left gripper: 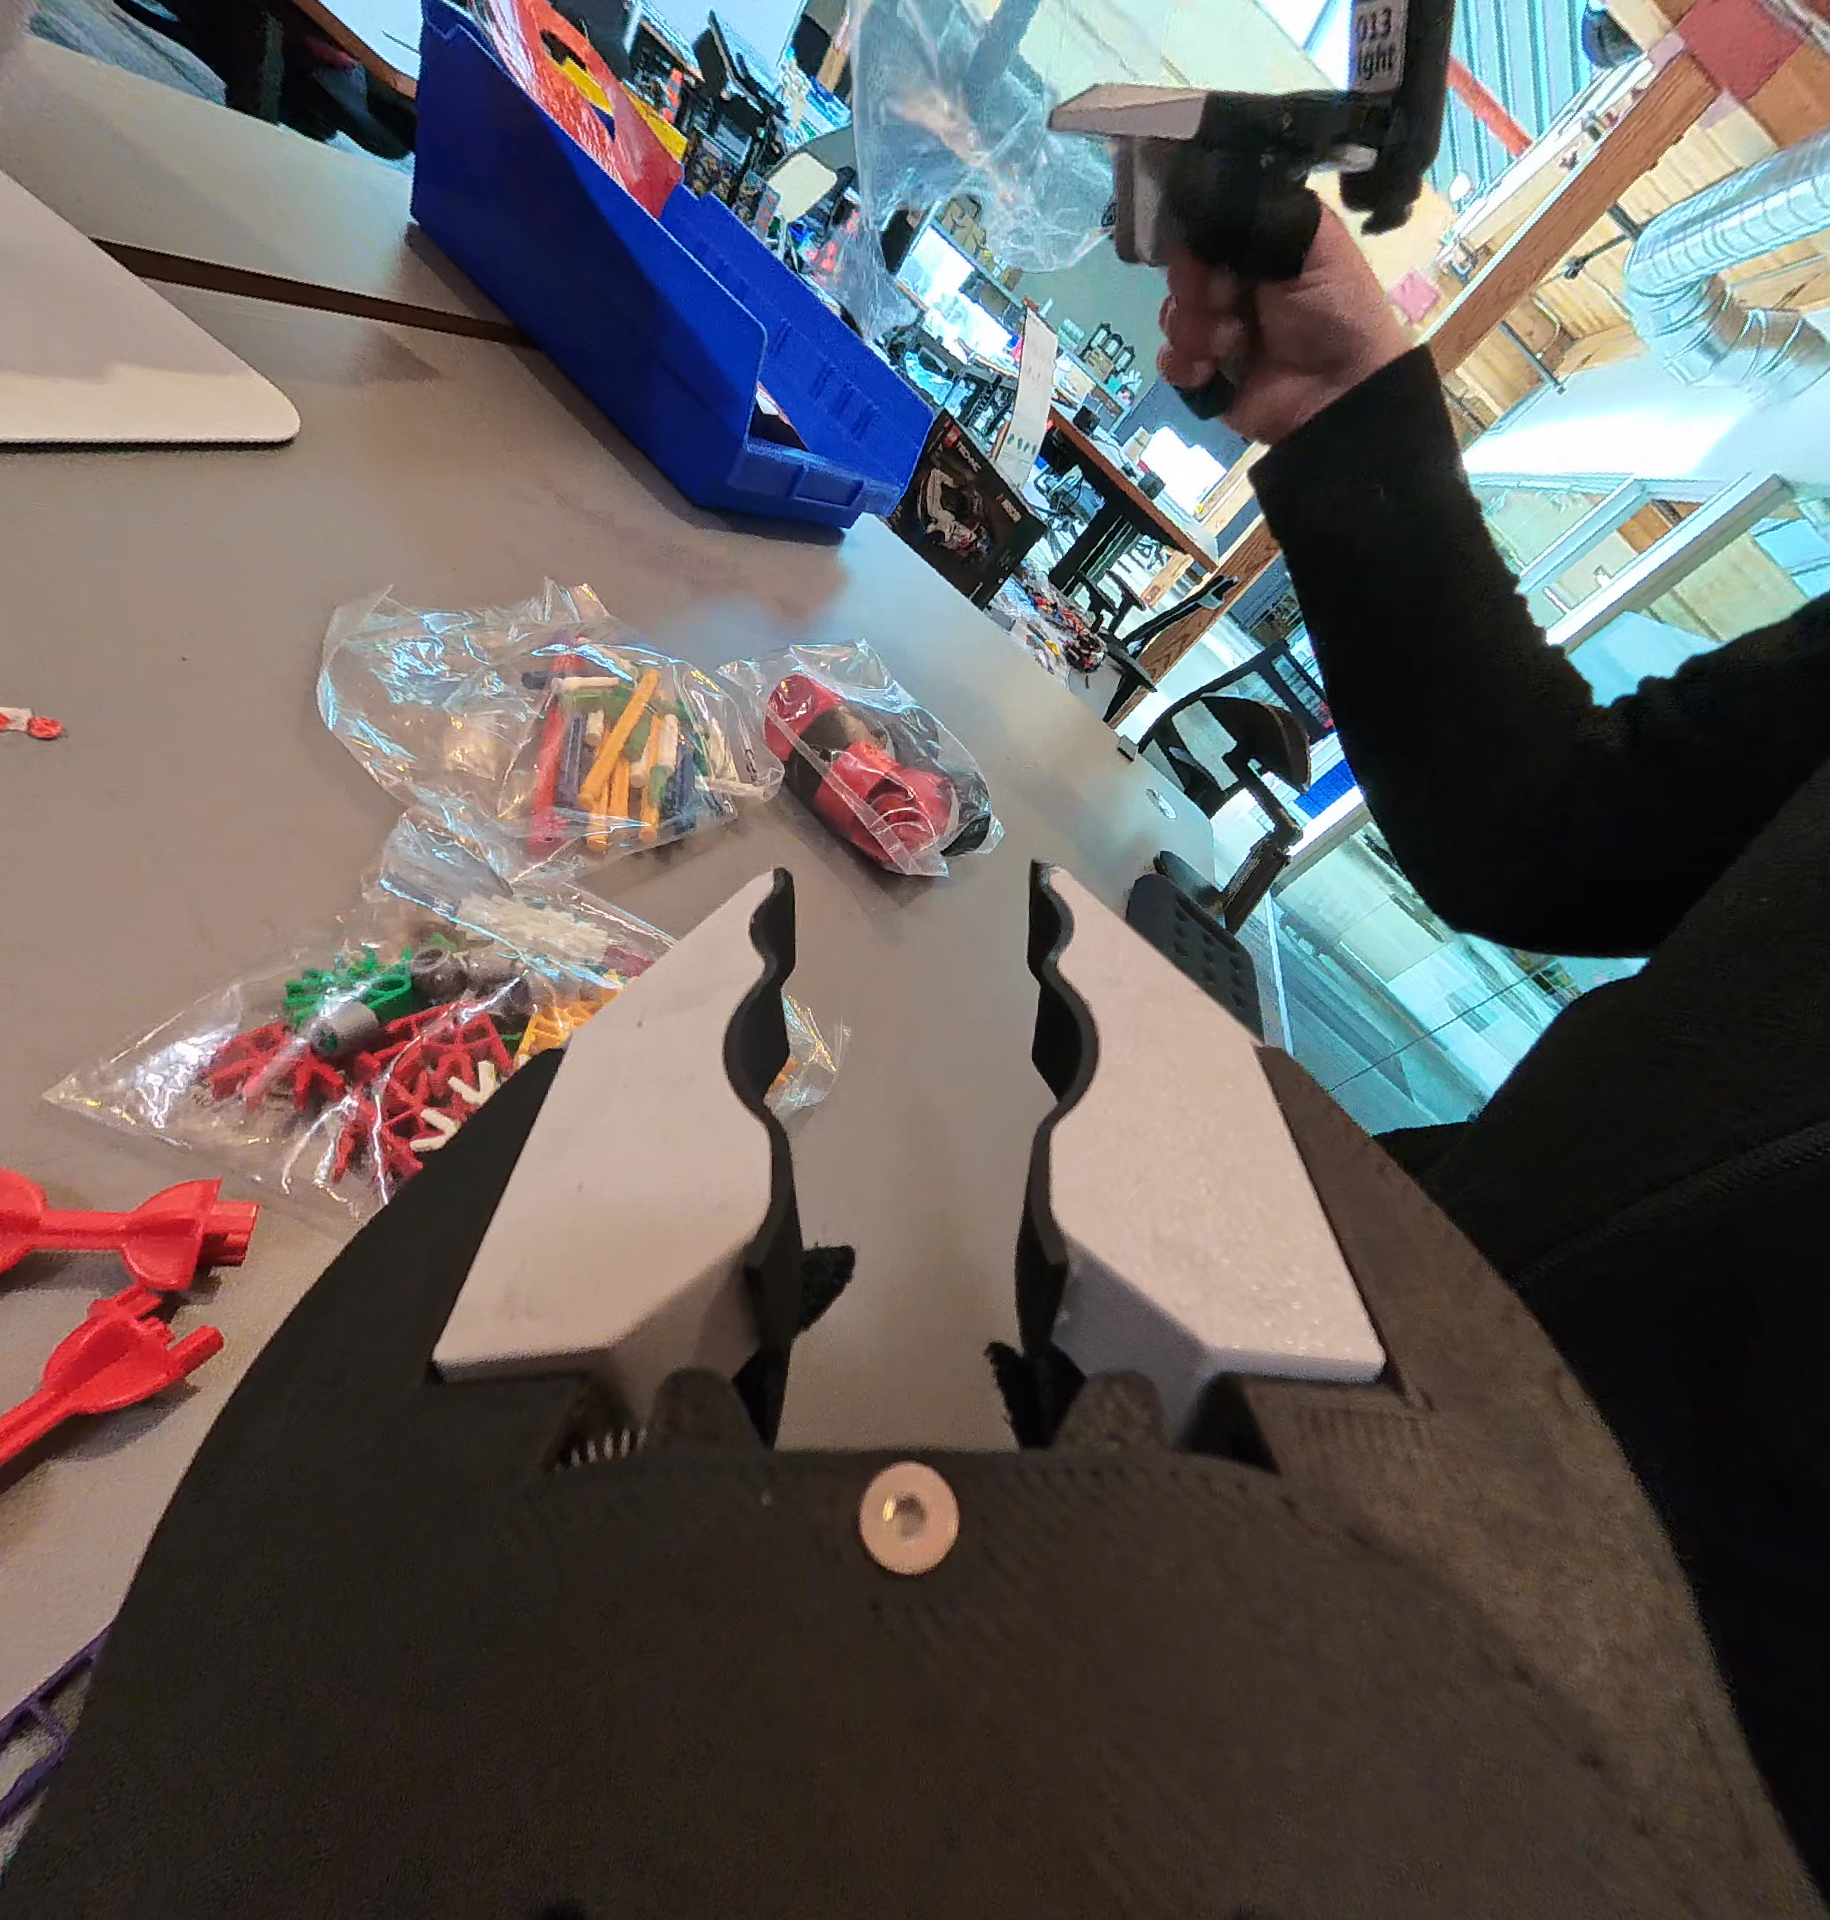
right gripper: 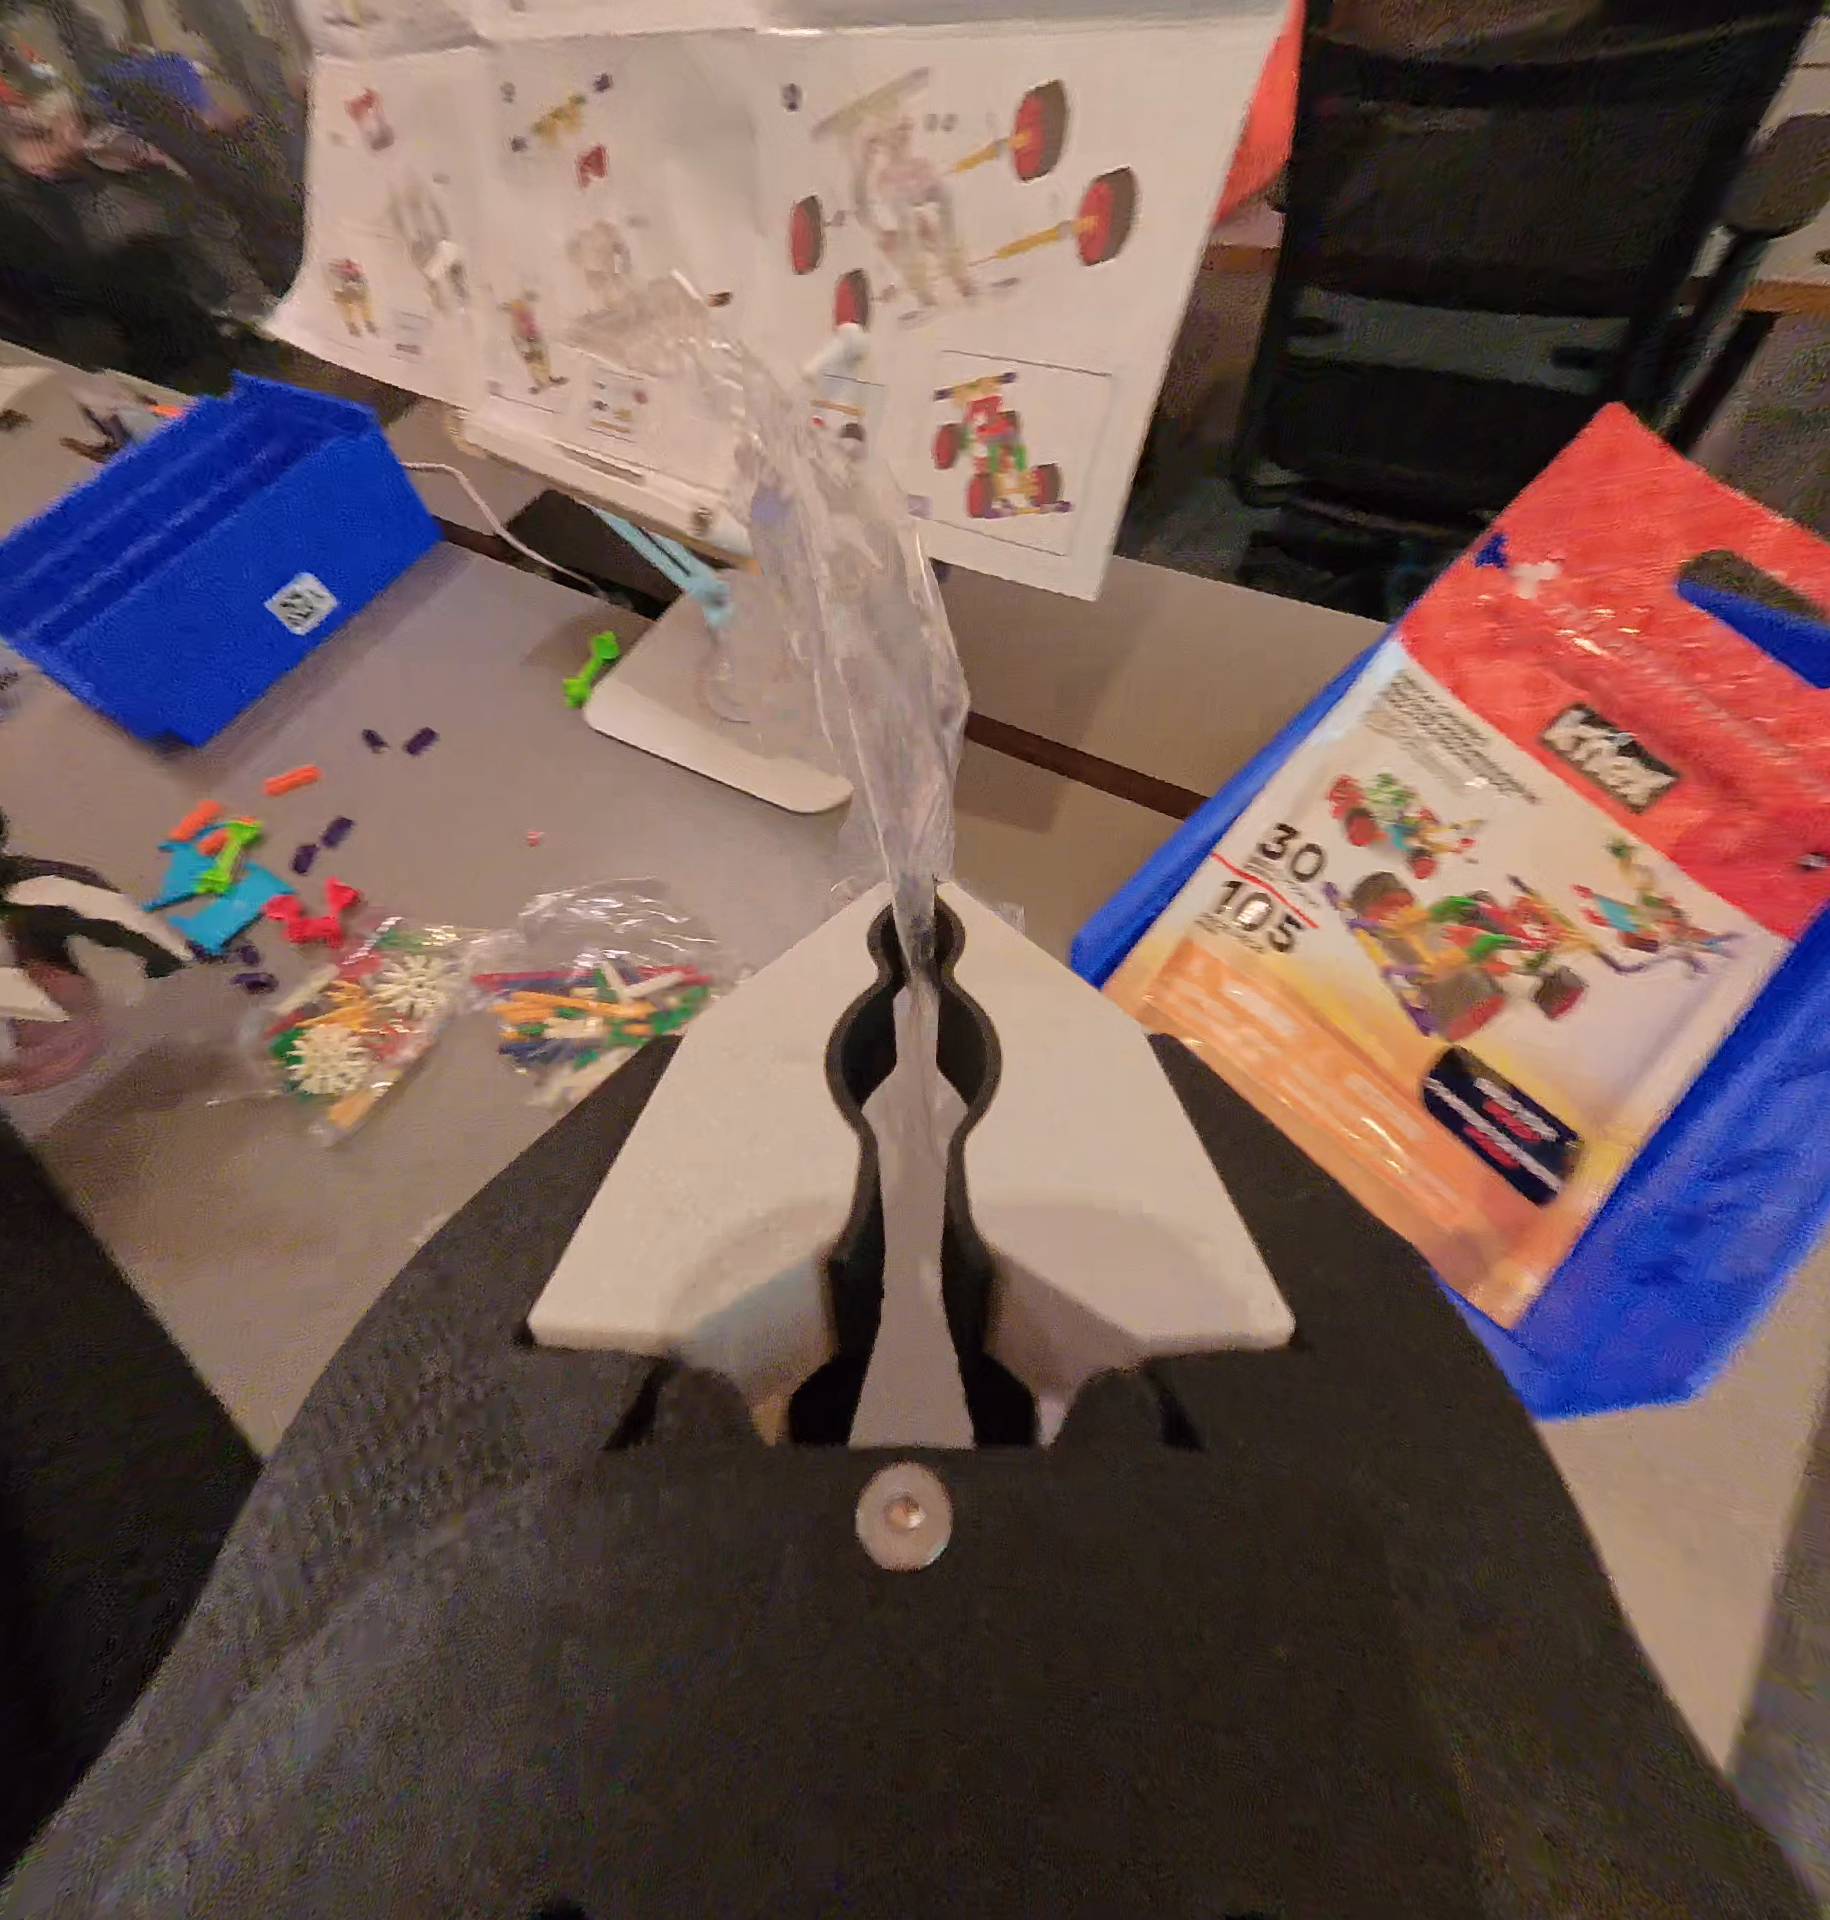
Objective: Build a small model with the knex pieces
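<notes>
My left gripper (left gripper: 911,883) is open and empty, low over the grey table (left gripper: 267,582). Just beyond its tips lie three clear bags of toy parts: one with red and black wheels (left gripper: 869,774), one with coloured rods (left gripper: 599,748), one with red and green connectors (left gripper: 371,1060). My right gripper (right gripper: 916,904) is shut on an empty clear plastic bag (right gripper: 849,644) and holds it up above the table. That bag also shows in the left wrist view (left gripper: 952,135), hanging from the right gripper (left gripper: 1129,125) held high by a hand in a black sleeve.
A blue bin (left gripper: 672,301) holds a red and white toy package (right gripper: 1493,935). Another blue bin (right gripper: 204,561) sits far left. An instruction sheet (right gripper: 786,229) stands on a white stand (right gripper: 724,727). Loose red parts (left gripper: 90,1236) and small coloured pieces (right gripper: 236,862) lie about. The left gripper's tips are roughly 40 cm from the right gripper's.
</notes>
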The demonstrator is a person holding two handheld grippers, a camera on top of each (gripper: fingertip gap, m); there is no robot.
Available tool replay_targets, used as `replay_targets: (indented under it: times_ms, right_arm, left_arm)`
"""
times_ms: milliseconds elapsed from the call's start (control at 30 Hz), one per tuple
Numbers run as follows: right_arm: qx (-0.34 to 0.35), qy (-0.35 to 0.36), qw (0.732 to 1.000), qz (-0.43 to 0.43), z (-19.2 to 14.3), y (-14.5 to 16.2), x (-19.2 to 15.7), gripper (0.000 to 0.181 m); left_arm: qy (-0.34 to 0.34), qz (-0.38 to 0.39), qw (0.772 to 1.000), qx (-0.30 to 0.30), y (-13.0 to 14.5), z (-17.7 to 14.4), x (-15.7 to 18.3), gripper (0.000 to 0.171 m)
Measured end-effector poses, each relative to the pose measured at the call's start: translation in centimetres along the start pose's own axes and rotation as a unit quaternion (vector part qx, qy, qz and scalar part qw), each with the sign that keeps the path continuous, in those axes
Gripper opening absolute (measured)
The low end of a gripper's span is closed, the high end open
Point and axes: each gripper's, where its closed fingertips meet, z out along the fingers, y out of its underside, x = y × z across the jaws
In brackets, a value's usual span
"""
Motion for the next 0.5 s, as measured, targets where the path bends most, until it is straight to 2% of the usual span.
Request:
replay_targets:
  times_ms: [133,267,300,367,400,433,500]
  right_arm:
    - [-0.039,0.151,0.988,-0.010,-0.6,-0.2,6.5,0.000]
    - [-0.089,0.295,0.951,-0.018,0.5,0.6,12.1,0.000]
    - [-0.090,0.301,0.949,-0.014,1.7,0.8,12.7,0.003]
    - [-0.112,0.258,0.960,0.010,5.4,2.4,12.3,0.054]
    - [-0.117,0.212,0.970,0.026,7.1,3.1,11.3,0.071]
    - [-0.109,0.187,0.976,0.042,8.0,3.4,10.8,0.076]
    - [-0.102,0.181,0.977,0.043,8.0,3.9,10.9,0.083]
  left_arm:
    - [-0.012,0.005,1.000,0.000,-0.3,0.1,-0.5,0.042]
    - [-0.016,0.005,1.000,-0.002,-0.2,0.3,-0.6,0.043]
    - [-0.015,0.004,1.000,-0.005,-0.1,0.4,-0.6,0.043]
    - [-0.016,0.006,1.000,-0.011,0.0,0.4,-0.5,0.043]
    - [-0.017,0.010,1.000,-0.014,0.1,0.4,-0.5,0.044]
    - [-0.016,0.012,1.000,-0.017,0.1,0.2,-0.3,0.044]
    - [-0.019,0.016,1.000,-0.014,0.0,-0.3,-0.1,0.044]
